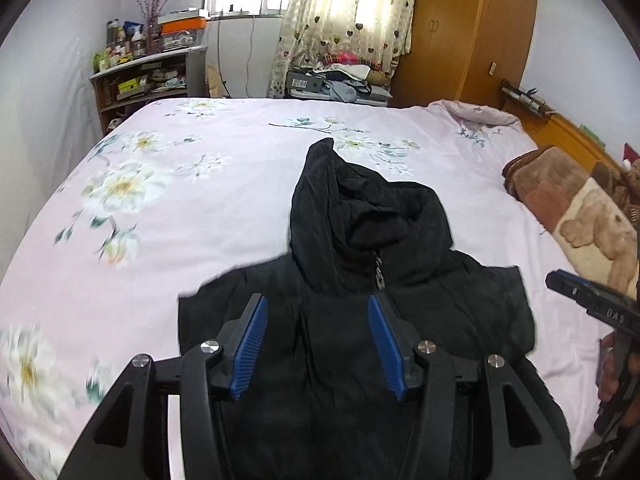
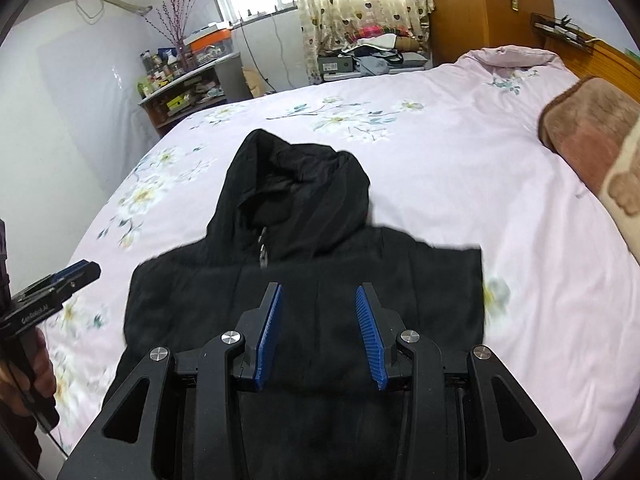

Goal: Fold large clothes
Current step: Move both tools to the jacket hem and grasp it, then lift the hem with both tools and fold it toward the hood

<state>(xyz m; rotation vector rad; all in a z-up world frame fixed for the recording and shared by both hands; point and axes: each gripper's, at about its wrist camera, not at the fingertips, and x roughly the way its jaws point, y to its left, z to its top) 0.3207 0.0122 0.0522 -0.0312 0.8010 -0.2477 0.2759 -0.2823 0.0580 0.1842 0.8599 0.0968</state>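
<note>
We hold both grippers above the near edge of the bed (image 1: 240, 168), looking along a black hooded jacket (image 1: 360, 320) that lies flat on the pale floral sheet (image 2: 460, 168), hood (image 2: 288, 176) pointing far and body running toward us. The sleeves seem already tucked in, since the shoulders end in squared edges on both sides, so we judge a fold from the near hem toward the hood to be the step still open. Our left gripper (image 1: 318, 320) has its blue pads (image 1: 250, 344) spread wide with nothing between them; our right gripper (image 2: 320, 312) is likewise parted and grasps nothing. We keep them side by side over the jacket's middle, probably so each can drop to its own side of the hem. The zipper (image 2: 263, 248) faces up below the hood. On the left gripper's body, seen from the right wrist view, we read "GenRobot.AI"; on the right gripper's body, seen from the left wrist view, we read "DAS". A brown blanket (image 1: 560, 200) lies at the far right.
</note>
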